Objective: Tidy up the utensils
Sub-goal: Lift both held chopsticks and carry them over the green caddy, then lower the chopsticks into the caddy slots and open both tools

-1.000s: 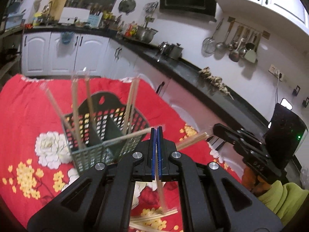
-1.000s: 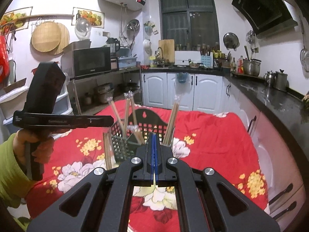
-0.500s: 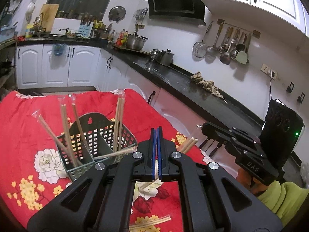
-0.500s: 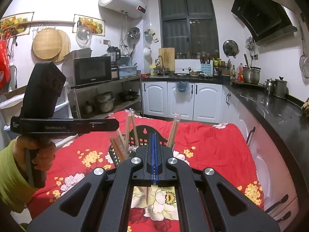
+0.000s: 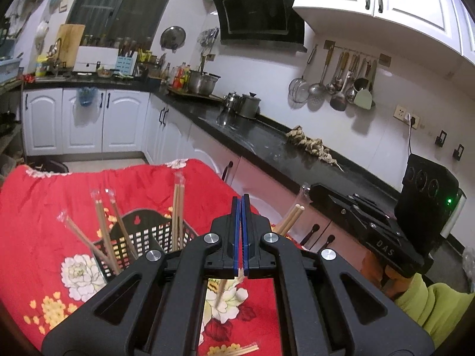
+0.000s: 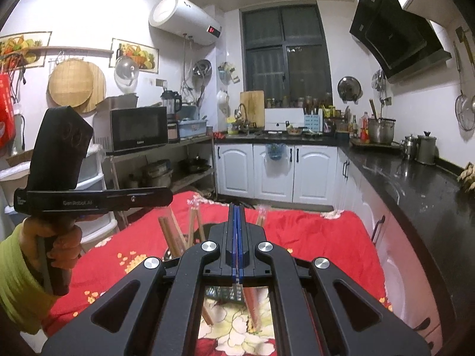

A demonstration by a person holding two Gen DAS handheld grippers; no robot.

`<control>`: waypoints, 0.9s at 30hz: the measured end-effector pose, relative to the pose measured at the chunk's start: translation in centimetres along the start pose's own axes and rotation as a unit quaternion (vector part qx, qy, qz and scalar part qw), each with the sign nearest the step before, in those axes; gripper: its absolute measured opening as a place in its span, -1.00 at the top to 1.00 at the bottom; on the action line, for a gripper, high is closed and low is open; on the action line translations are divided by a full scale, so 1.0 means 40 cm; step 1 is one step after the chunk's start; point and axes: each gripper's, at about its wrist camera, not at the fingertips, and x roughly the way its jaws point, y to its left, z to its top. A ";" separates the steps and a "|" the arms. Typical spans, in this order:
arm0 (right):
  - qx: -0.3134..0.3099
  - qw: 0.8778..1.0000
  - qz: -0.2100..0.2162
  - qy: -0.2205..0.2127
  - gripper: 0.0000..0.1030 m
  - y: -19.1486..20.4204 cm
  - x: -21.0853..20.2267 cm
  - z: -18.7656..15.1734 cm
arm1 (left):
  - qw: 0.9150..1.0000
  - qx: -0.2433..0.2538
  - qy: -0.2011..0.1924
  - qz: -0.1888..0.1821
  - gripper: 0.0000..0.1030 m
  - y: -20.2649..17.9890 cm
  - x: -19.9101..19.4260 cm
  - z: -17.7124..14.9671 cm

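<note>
Red floral tablecloth (image 5: 41, 201); black countertop (image 5: 261, 139); ladles hung on rail (image 5: 341, 80); microwave (image 6: 138, 129); water heater (image 6: 184, 19).

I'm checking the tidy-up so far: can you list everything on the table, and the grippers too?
tablecloth: one, red with flowers, covering the table
basket: one, dark, slotted, on the tablecloth
standing chopsticks: about four wrapped pairs, wooden, upright or leaning in the basket
loose chopsticks: one wrapped pair, pale, lying on the cloth nearest the camera
left-held chopsticks: one wrapped pair, wooden, in the left gripper
right-held chopsticks: seemingly one pair, reddish, in the right gripper
left gripper: one, black with blue pads, shut, above the cloth
right gripper: one, same colours, shut, near the basket
</note>
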 end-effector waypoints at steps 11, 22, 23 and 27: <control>-0.012 0.999 0.015 -0.037 0.99 0.007 -0.004 0.102 | 0.999 0.005 -0.045 0.018 1.00 -0.002 -0.055 0.091; -0.010 0.998 0.020 -0.058 0.99 0.003 0.033 0.209 | 0.993 0.007 -0.097 0.063 1.00 0.028 -0.114 0.209; -0.010 0.998 0.019 -0.059 0.99 0.003 0.039 0.215 | 0.993 0.007 -0.100 0.068 1.00 0.033 -0.114 0.214; -0.008 0.998 0.022 -0.062 0.99 0.006 0.068 0.237 | 0.989 0.007 -0.110 0.097 1.00 0.063 -0.111 0.231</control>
